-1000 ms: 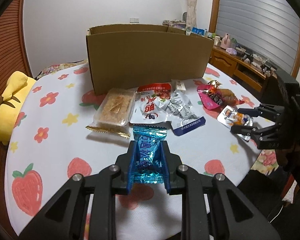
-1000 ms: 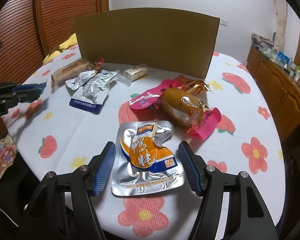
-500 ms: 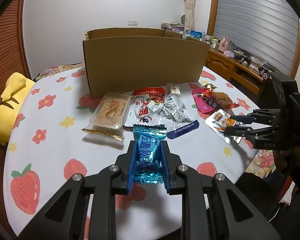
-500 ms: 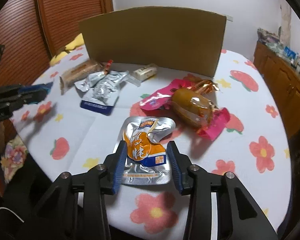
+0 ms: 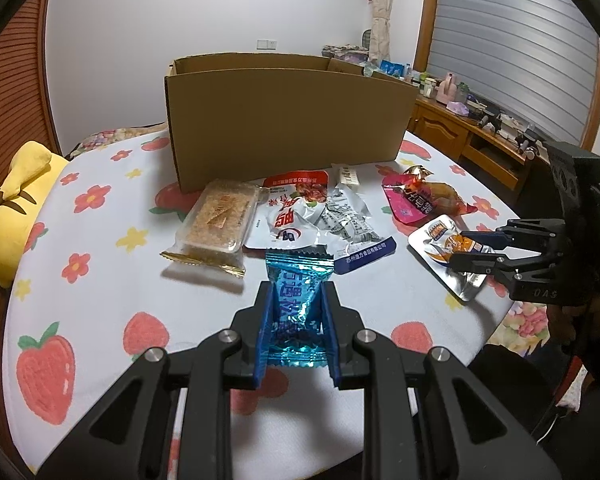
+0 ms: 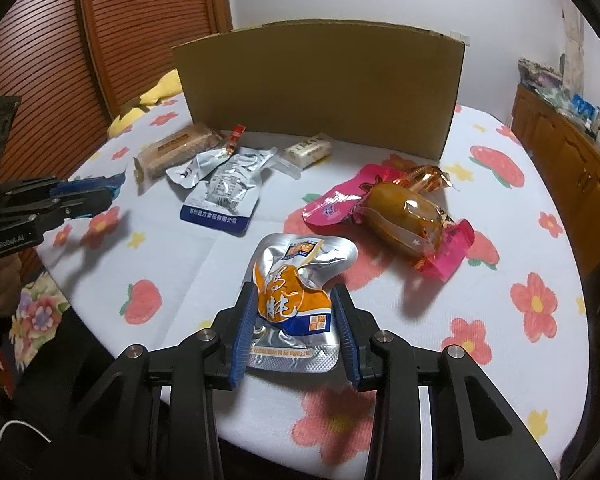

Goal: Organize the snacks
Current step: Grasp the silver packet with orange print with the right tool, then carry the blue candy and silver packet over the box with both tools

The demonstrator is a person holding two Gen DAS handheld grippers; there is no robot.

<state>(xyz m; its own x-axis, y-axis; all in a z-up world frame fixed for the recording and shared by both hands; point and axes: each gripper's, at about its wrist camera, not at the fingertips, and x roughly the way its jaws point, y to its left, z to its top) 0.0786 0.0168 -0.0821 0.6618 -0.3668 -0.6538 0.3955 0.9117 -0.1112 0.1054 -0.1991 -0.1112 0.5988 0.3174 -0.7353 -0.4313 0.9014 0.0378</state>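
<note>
My left gripper (image 5: 297, 312) is shut on a shiny blue candy packet (image 5: 298, 292) and holds it above the table. My right gripper (image 6: 295, 318) is shut on a silver and orange foil pouch (image 6: 296, 292), lifted off the tablecloth; it also shows in the left wrist view (image 5: 444, 244). An open cardboard box (image 5: 288, 120) stands at the back of the table. In front of it lie a clear-wrapped cake bar (image 5: 218, 220), a red and white pouch (image 5: 292, 208), a silver and blue pouch (image 5: 352, 232), a small white bar (image 6: 309, 149) and a pink-wrapped brown snack (image 6: 400, 212).
The round table has a white cloth (image 5: 100, 264) printed with strawberries and flowers. A yellow plush cushion (image 5: 12, 204) lies at the left edge. A wooden cabinet (image 5: 472, 140) with clutter stands behind at right. The left gripper shows at the left of the right wrist view (image 6: 82, 198).
My right gripper has closed on the silver and orange pouch and raised it off the table. My left gripper has risen slightly with the blue packet.
</note>
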